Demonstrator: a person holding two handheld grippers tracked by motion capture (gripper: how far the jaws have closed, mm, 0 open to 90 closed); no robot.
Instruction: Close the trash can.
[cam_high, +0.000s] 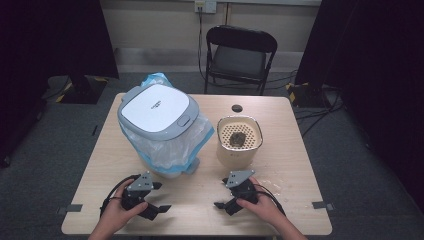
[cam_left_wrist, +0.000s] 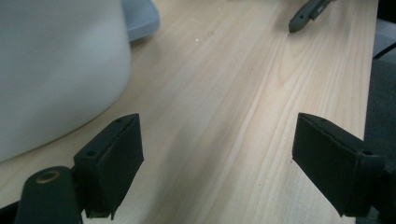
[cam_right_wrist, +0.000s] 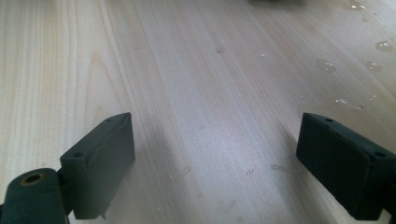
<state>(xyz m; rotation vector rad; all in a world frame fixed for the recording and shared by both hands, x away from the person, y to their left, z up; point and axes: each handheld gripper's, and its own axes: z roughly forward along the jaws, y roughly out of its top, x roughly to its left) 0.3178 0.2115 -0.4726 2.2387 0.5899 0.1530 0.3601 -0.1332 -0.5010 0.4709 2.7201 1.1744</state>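
- High view: the left gripper (cam_high: 156, 198) and the right gripper (cam_high: 223, 198) rest low on the near part of the wooden table (cam_high: 295, 150), each in a hand, jaws spread with nothing between them. Ahead of the left jaws, close by, stands the white bin (cam_high: 159, 125) with its grey-rimmed lid shut and a thin plastic bag (cam_high: 200, 137) bunched round its body; the bag hides most of the bin's wall. Ahead of the right jaws stands the cream container (cam_high: 239, 142), its perforated insert holding a dark lump too small to make out. A folding chair (cam_high: 240, 55) stands beyond the table; the room's sides are dark.
- Left gripper view: the left gripper (cam_left_wrist: 217, 154) has its jaws released, bare wood between them. Beside the left-hand jaw the bin's white wall (cam_left_wrist: 56, 70) is blurred and cut off by the edge. Far ahead, one tip of the right gripper (cam_left_wrist: 306, 14) shows.
- Right gripper view: the right gripper (cam_right_wrist: 215, 161) has its jaws wide, grasping nothing. Water drops (cam_right_wrist: 350, 100) lie ahead of the right-hand jaw.
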